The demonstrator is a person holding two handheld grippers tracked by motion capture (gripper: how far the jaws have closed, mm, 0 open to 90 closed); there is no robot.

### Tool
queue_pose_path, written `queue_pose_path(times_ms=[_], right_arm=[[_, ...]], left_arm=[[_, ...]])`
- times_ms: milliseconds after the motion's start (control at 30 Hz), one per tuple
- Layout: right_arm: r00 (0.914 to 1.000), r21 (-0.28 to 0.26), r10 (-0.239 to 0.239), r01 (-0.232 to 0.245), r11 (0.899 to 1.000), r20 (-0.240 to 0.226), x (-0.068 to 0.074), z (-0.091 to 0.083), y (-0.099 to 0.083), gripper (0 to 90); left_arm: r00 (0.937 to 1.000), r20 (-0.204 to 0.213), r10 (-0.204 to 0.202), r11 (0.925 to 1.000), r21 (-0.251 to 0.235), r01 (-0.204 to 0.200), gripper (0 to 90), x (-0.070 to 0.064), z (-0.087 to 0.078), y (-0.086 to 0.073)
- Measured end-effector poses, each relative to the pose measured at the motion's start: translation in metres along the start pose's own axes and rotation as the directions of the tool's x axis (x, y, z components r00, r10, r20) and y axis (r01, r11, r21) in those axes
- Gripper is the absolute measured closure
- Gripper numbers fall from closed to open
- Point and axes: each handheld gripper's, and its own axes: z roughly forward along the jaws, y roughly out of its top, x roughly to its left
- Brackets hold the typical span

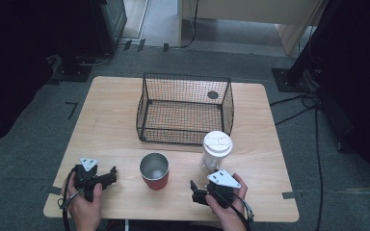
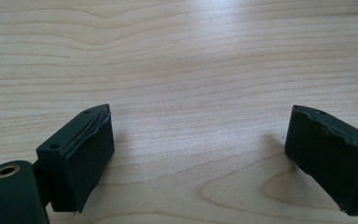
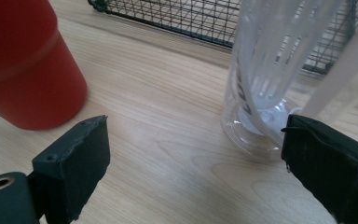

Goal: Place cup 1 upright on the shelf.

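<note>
Clear tumbler just ahead of my right claw

My right claw [image 3: 193, 154] stood wide open and empty just before the clear plastic tumbler [image 1: 216, 151], right of the red cup [image 1: 154, 171]. It looked light, smooth, tippable; I would take it mid-wall. My left claw [image 2: 198, 158] gaped empty.

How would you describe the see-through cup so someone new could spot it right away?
Start at the black wire basket in the middle of the wooden table. Just off its front right corner stands a tall clear plastic cup with a white lid. The shorter cup left of it is red and open-topped.
</note>
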Motion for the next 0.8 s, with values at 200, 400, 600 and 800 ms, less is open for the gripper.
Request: queue_pose_path(times_ms=[200,400,600,800], right_arm=[[1.0000,-0.007,0.003,-0.003,1.000,-0.008,0.006,0.000,0.005,7.7],[0.9998,-0.023,-0.005,0.005,1.000,-0.020,0.012,-0.002,0.014,7.6],[0.9989,-0.015,-0.022,0.021,1.000,-0.042,0.023,-0.001,0.017,6.1],[0.9955,-0.014,-0.044,0.043,0.999,-0.084,0.035,0.000,0.021,1.9]], left_arm=[[1.0000,0.000,0.000,1.0000,0.000,0.000,8.7,0.000,0.000,0.000],[1.0000,0.000,0.000,1.0000,0.000,0.000,8.7,0.000,0.000,0.000],[1.0000,0.000,0.000,1.0000,0.000,0.000,8.7,0.000,0.000,0.000],[1.0000,0.000,0.000,1.0000,0.000,0.000,8.7,0.000,0.000,0.000]])
